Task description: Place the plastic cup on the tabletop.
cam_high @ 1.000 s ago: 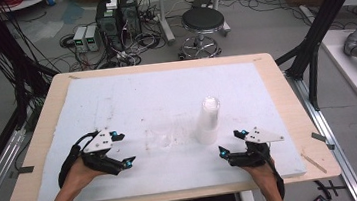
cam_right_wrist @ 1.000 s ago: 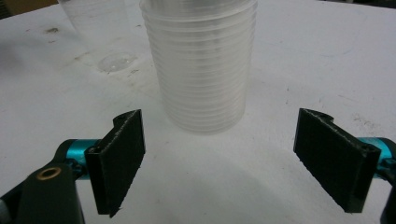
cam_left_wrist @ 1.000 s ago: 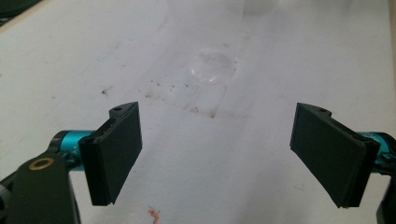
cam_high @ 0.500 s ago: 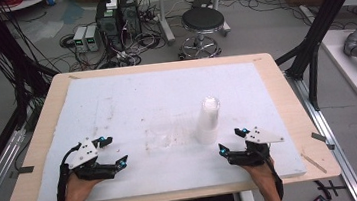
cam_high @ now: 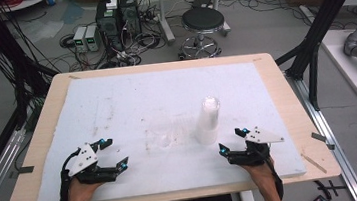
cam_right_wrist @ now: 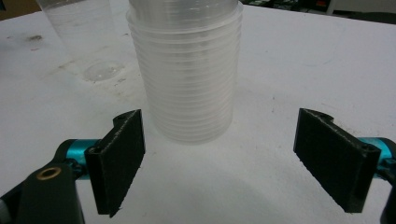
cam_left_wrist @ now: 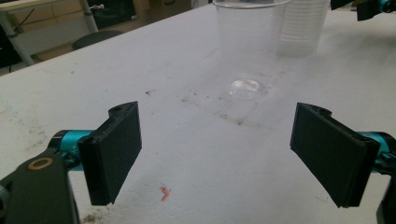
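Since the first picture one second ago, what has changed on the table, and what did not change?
The left gripper has moved toward the near left corner of the table, away from the single clear cup, with its jaws open and empty. Nothing was taken hold of or let go. The right gripper stayed open in front of the stack of cups, and both the stack and the single cup kept their places.
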Action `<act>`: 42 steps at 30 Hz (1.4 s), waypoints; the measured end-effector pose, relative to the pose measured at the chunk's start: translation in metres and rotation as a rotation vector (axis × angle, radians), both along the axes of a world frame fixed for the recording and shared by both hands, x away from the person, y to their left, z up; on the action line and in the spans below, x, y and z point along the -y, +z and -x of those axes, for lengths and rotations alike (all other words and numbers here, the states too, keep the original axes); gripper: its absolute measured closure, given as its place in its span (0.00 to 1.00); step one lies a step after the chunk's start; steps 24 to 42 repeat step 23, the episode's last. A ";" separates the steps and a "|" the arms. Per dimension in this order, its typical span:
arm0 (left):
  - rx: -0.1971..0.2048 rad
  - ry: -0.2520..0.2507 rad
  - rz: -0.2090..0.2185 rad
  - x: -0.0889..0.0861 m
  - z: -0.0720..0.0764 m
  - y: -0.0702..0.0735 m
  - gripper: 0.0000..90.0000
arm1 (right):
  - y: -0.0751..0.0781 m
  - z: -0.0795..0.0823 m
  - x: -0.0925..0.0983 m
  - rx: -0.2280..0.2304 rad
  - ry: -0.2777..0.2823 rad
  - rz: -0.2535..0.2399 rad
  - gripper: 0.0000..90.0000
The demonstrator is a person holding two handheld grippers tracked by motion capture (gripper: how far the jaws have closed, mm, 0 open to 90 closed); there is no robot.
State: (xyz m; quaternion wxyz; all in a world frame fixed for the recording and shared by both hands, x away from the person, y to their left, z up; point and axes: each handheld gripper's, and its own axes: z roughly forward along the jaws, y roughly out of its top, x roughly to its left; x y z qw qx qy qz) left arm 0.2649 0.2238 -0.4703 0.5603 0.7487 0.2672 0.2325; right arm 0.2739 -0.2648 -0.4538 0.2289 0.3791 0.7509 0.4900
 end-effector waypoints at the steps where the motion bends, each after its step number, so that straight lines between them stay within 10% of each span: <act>1: 0.001 0.001 0.003 0.000 0.000 0.000 0.18 | 0.000 0.000 0.000 0.001 -0.002 0.001 0.19; 42: 0.040 0.023 0.046 -0.005 0.004 -0.002 0.20 | 0.000 0.003 -0.001 0.023 0.007 0.011 0.19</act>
